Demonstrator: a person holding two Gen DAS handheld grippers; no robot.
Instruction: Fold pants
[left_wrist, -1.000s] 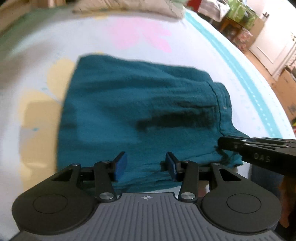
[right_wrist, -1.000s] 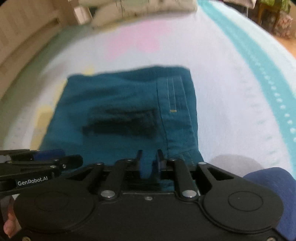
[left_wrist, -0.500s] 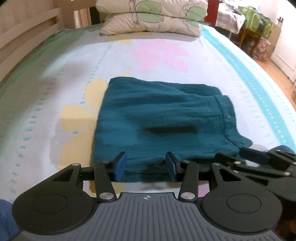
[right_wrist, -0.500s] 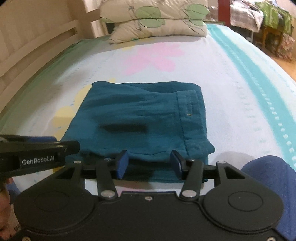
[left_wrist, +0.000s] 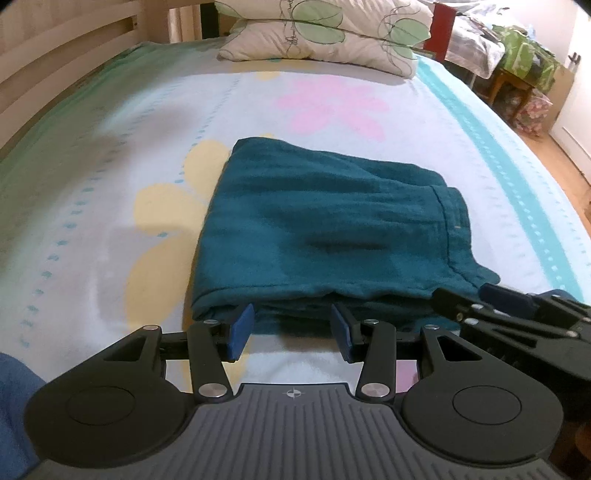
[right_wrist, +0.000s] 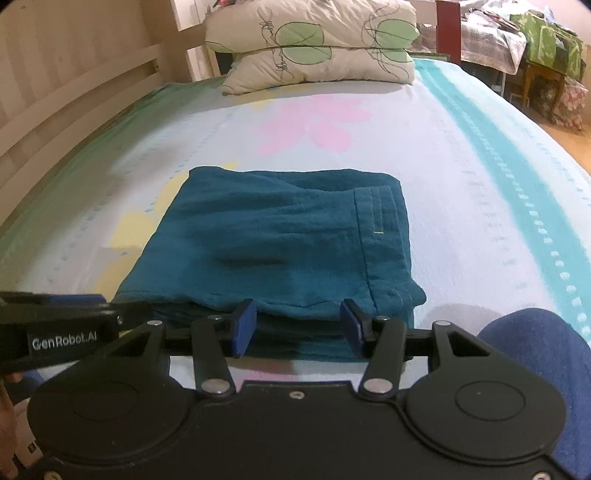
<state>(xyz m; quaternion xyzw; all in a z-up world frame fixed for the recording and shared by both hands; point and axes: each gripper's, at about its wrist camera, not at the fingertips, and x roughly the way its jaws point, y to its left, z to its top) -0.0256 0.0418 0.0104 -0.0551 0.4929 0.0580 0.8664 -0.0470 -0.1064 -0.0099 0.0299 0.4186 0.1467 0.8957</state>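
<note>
In the left wrist view, the left gripper (left_wrist: 291, 334) has its blue pads spread apart with nothing between them, hovering just short of the near edge of the pants (left_wrist: 332, 236), which lie as a compact teal rectangle in the middle of the bed (left_wrist: 92, 184), well short of the pillows (left_wrist: 325, 33) at the head end. A second ago this gripper sat low and close over the cloth; it has since pulled back and risen, so the whole bundle now shows, with several layers stacked at the near edge. The other tool enters from the right side, off the cloth. In the right wrist view, the right gripper (right_wrist: 297, 328) also stands with its jaws apart and empty, just in front of the same layered edge near the hemmed corner (right_wrist: 384, 236). A second ago its pads were pinched nearly together on the fabric; they have since let go and the tool has drawn away toward the foot of the bed. Both tools free and retreating, with the pants (right_wrist: 280, 236) lying flat and squared, suggests the last fold has been laid and released; the task looks essentially finished, with perhaps only the slightly ragged near right corner left to tidy.
</note>
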